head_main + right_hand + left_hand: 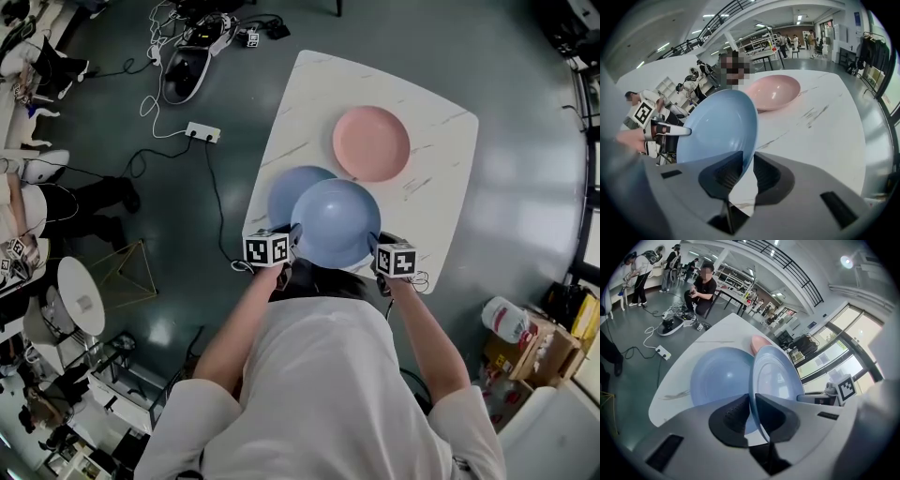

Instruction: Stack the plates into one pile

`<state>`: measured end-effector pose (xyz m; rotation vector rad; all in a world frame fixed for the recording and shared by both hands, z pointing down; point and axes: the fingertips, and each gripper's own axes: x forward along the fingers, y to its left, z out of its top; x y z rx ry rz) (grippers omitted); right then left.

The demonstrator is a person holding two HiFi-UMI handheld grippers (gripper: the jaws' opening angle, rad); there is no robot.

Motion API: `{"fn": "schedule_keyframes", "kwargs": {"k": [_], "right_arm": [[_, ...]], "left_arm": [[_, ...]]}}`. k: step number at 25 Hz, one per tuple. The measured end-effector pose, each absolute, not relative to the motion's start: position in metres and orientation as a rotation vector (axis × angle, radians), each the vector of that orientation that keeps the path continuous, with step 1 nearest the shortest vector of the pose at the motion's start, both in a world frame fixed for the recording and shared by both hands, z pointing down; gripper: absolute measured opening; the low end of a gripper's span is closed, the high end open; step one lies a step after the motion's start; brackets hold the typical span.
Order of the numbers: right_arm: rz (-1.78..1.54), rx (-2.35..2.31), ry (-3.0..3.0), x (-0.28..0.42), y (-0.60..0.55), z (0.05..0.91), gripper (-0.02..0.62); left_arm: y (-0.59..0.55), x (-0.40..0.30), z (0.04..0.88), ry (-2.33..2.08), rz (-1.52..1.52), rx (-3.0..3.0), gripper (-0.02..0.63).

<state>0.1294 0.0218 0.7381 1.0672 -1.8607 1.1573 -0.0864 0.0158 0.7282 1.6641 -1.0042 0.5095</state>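
A light blue plate (pixel 336 223) hangs tilted over the near part of the white marble table (pixel 441 206). It overlaps a second blue plate (pixel 286 192) that lies flat on the table. My left gripper (pixel 752 411) is shut on the near left rim of the raised blue plate (pixel 776 376). My right gripper (pixel 748 171) has the opposite rim of that plate (pixel 717 126) between its jaws, which stand wider than the rim is thick. A pink plate (pixel 371 142) lies alone farther back on the table.
The table's near edge is just under both grippers. A power strip (pixel 202 132) and cables lie on the grey floor to the left. Boxes (pixel 544 347) stand at the right. A round white stool (pixel 80 295) and seated people are at the far left.
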Motion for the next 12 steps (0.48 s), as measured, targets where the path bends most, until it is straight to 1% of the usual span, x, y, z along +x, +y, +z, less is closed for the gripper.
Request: {"fn": "schedule_keyframes", "kwargs": {"k": [9,12], "right_arm": [[1.18,1.009,-1.82,0.083,0.024,0.76,0.091],[1.178,0.999,-1.807,0.073,0.021,0.764,0.094]], "left_arm": [[0.012,-0.134,0.747,-1.04,0.519,1.608,0.044],[0.009,-0.143,0.755,-1.044,0.572,1.625,0.044]]}}
